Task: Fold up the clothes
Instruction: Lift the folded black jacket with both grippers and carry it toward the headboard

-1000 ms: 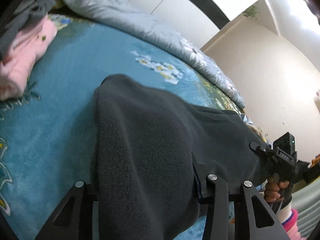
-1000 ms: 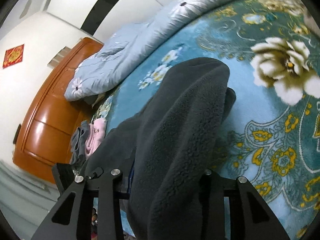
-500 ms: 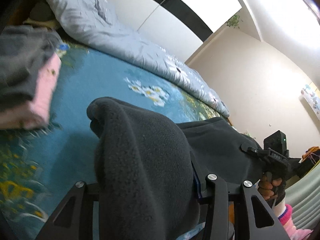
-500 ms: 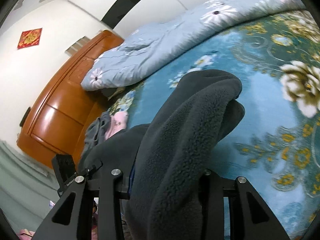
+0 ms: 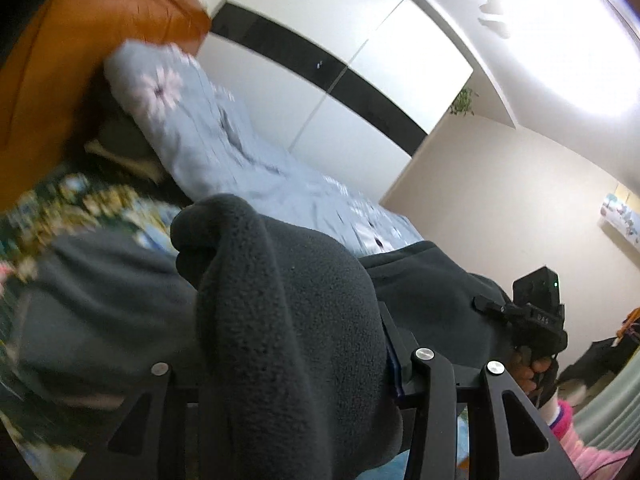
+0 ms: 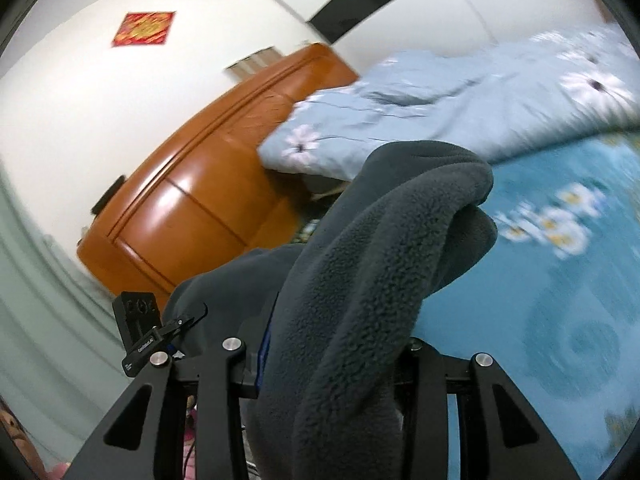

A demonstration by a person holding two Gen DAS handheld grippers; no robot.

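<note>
A dark grey fleece garment (image 5: 288, 300) hangs bunched between both grippers, lifted above the bed. In the left wrist view my left gripper (image 5: 288, 380) is shut on one thick fold, which hides the pads. My right gripper (image 5: 536, 320) shows at the right with a hand (image 5: 528, 368) on its handle, and the cloth is stretched across to it. In the right wrist view my right gripper (image 6: 328, 360) is shut on the other end of the fleece (image 6: 380, 260). The left gripper (image 6: 140, 328) sits at the lower left. A blurred grey folded pile (image 5: 92, 312) lies left of the fleece.
The teal floral bedspread (image 6: 560, 300) lies below. A pale blue flowered duvet (image 6: 460, 112) is heaped along the far side. An orange wooden headboard (image 6: 192, 200) stands behind it. A white and black wardrobe (image 5: 340, 60) stands beyond the bed.
Both grippers rose with the fleece and swung toward the headboard end. The bedspread dropped out of most of the view, and the folded pile drew close under the left gripper.
</note>
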